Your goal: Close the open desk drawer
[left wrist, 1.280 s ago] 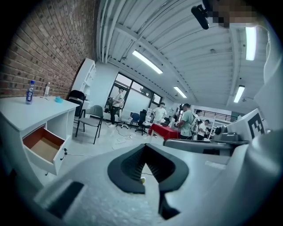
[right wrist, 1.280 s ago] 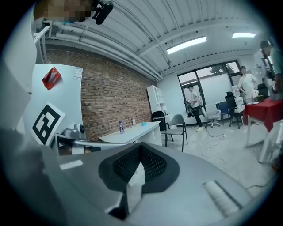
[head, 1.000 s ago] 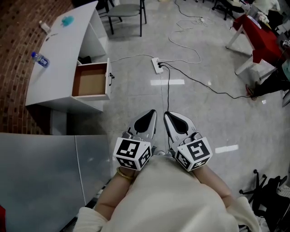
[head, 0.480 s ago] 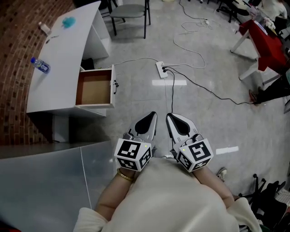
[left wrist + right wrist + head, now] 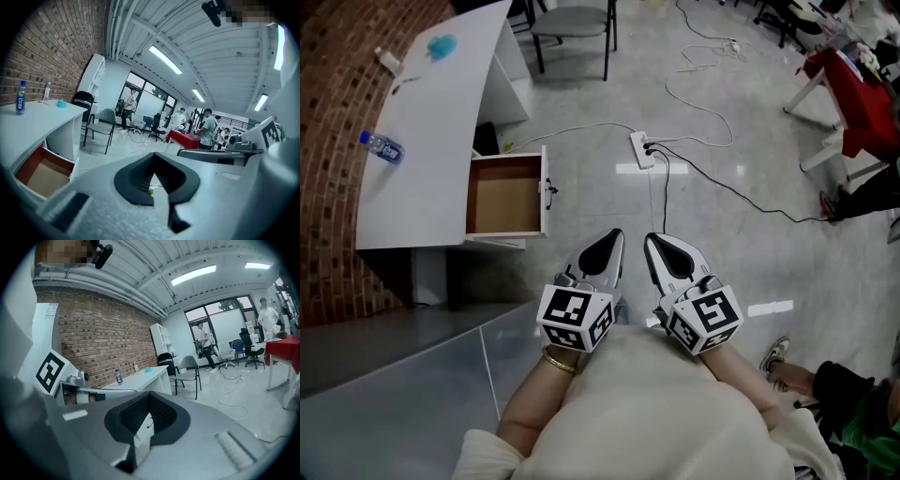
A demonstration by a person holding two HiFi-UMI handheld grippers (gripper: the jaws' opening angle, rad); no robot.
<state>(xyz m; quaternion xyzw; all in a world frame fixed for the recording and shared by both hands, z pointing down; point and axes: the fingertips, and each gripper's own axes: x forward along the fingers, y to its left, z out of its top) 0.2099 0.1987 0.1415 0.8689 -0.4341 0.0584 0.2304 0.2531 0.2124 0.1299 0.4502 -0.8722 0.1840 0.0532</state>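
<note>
In the head view the white desk (image 5: 422, 141) stands at the left with its drawer (image 5: 504, 197) pulled out, brown bottom showing, empty. The drawer's white front with a dark handle (image 5: 547, 192) faces right. My left gripper (image 5: 605, 253) and right gripper (image 5: 667, 255) are held side by side in front of the body, below and right of the drawer and apart from it. Both are shut with nothing between the jaws. In the left gripper view the drawer (image 5: 40, 171) lies low at the left, beyond the shut left gripper (image 5: 153, 185). The right gripper (image 5: 149, 420) points toward the desk (image 5: 143, 376).
A water bottle (image 5: 380, 147) and a blue object (image 5: 441, 45) lie on the desk. A power strip (image 5: 642, 148) with trailing cables lies on the floor, beyond it a grey chair (image 5: 572, 23). A red table (image 5: 862, 84) stands right. A grey panel (image 5: 394, 375) fills the lower left.
The desk and open drawer have slid right and down in the head view, nearer to the grippers. Both grippers keep their place before the body, still shut.
</note>
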